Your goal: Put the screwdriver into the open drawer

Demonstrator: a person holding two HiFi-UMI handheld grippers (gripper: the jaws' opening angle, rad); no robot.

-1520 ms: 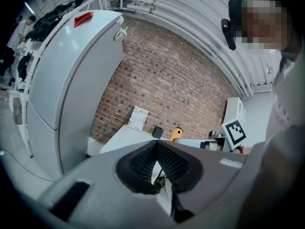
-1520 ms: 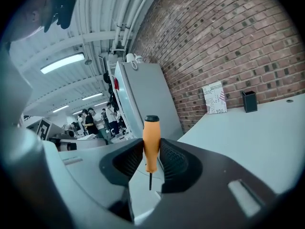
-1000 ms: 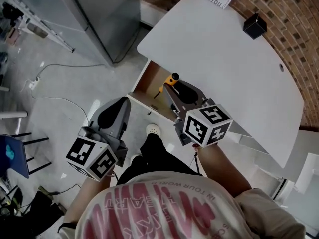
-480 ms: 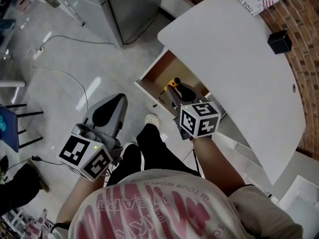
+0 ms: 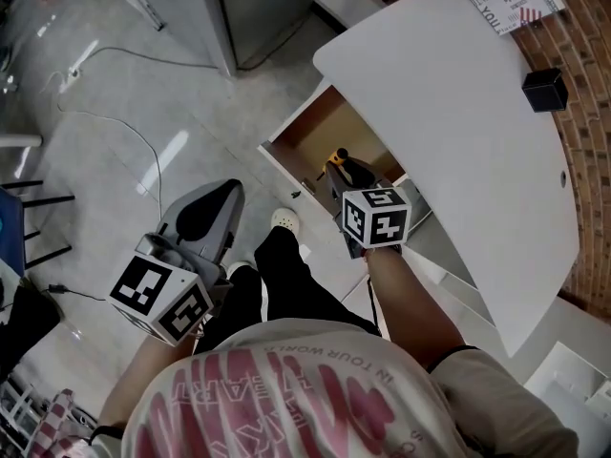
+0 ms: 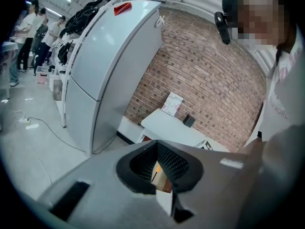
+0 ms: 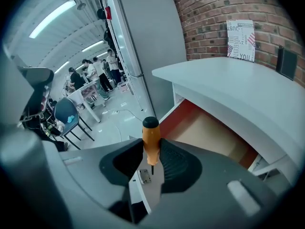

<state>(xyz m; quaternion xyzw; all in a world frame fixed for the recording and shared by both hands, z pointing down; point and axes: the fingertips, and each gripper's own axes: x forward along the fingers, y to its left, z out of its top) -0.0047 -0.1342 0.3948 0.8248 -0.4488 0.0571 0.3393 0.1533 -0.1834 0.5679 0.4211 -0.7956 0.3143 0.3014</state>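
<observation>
a: where's the orange-handled screwdriver with the black cap point(image 7: 151, 136)?

b: i've got it in my right gripper point(image 7: 151, 152). the jaws are clenched on the handle, and the black cap sticks out past the tips. from the head view it sits over the front part of the open wood-lined drawer point(image 5: 320, 130) under the white curved table point(image 5: 458, 113). it isn't lying in the drawer.

a: and your other side?

b: my left gripper point(image 5: 216, 198) is out over the pale floor, well apart from the drawer and to its left. its jaws are parted by a narrow slit, with nothing between them.

a: anything on the table?

b: a small black box point(image 5: 545, 90) near the brick wall point(image 5: 587, 55).
</observation>
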